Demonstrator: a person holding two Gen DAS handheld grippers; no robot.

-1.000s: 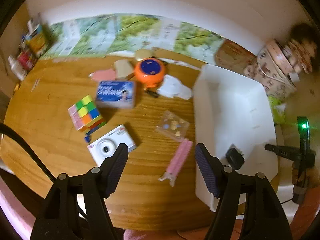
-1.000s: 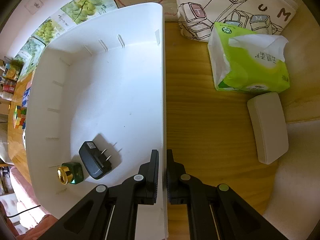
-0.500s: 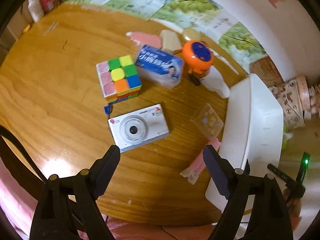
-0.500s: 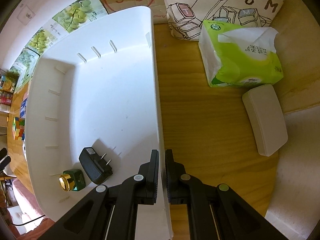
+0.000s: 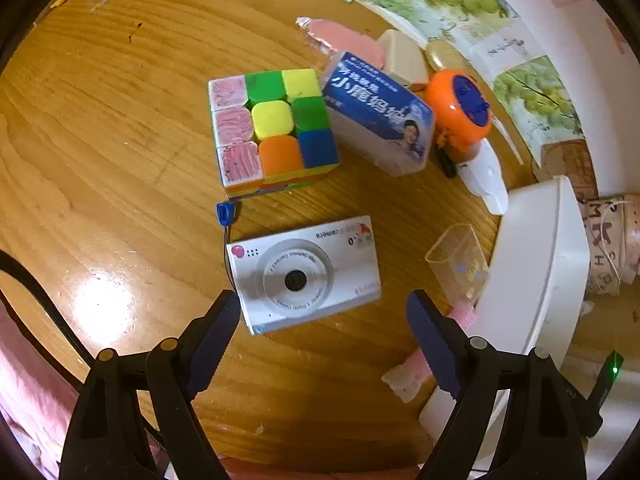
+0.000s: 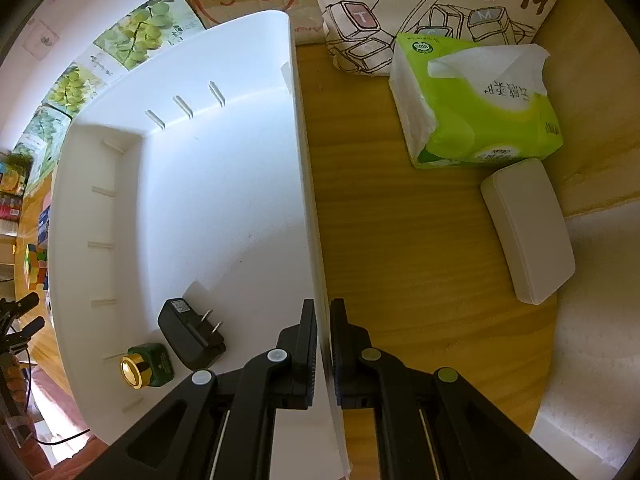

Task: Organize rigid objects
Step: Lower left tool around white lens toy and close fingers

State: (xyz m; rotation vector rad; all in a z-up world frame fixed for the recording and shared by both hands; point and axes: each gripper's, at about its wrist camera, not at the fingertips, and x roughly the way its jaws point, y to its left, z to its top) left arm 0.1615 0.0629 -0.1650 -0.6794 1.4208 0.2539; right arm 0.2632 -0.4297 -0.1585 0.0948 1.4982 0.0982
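Between spread left gripper jaws, camera lies lens-up, lengthwise across; right gripper pinches bin wall

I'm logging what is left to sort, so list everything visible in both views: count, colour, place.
camera: 1, white, table, ahead of left tongs
puzzle cube: 1, multicoloured, beyond camera
blue-label box: 1, beside cube
orange round item: 1, blue top, beside that box
clear container: 1, next to bin
pink clip: 1, partly behind left tongs
bin: 1, white, table's right side
charger plug: 1, black, inside bin
green jar: 1, gold cap, inside bin
tissue pack: 1, green and white, right of bin
white case: 1, near tissues
printed bag: 1, behind tissues
left tongs: open, empty
right tongs: shut on bin's wall
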